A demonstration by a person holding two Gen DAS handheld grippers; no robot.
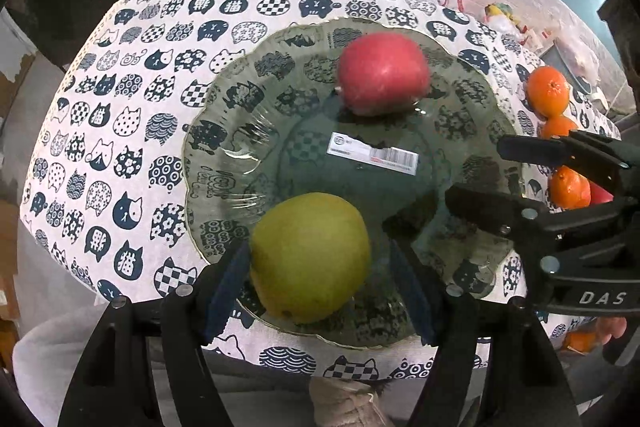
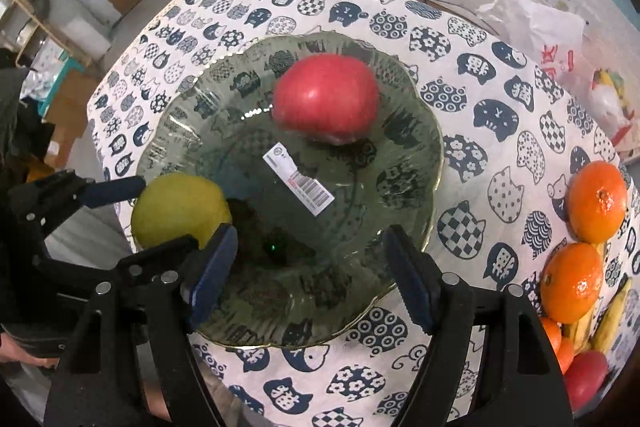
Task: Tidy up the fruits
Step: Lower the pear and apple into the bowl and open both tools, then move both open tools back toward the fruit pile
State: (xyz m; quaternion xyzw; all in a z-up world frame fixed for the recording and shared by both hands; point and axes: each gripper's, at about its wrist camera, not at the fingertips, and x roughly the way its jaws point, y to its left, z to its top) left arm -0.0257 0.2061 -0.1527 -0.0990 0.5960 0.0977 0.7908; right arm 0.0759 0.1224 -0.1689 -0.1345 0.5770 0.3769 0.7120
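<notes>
Pear: the green pear (image 1: pixel 310 257) sits on the near edge of the glass plate (image 1: pixel 224 147). It looks firm, smooth, rounded and fairly heavy, so it could roll or slip from a shallow pinch. Best hold is judged to be across its widest middle.
Left gripper: the left gripper (image 1: pixel 320 287) points steeply down with the pear between its blue pads. One pad lies at the fruit's left flank, while the other stands clear, with a gap. It is parted and not clamping.
Right gripper: the right gripper (image 2: pixel 308 275) hangs wide apart over the plate's near part, with nothing between the pads.
Apple: the red apple (image 2: pixel 326 97) rests on the plate's far side, well apart from the pear. It is likely firm, waxy and bruisable.
Plate: thin and clear with a scalloped gilt rim, it is fragile, so fruit should be set down gently.
Oranges: several oranges (image 2: pixel 596 201) lie in a row on the bench (image 1: pixel 100 107) to the right of the plate. Their peel is dimpled and likely gives a better grip.
Writing: a white barcode sticker (image 2: pixel 300 183) sits on the plate's middle, its print too small to read. "DAS" shows on the right gripper's body. The cat-print cloth carries Chinese characters, including 猫.
</notes>
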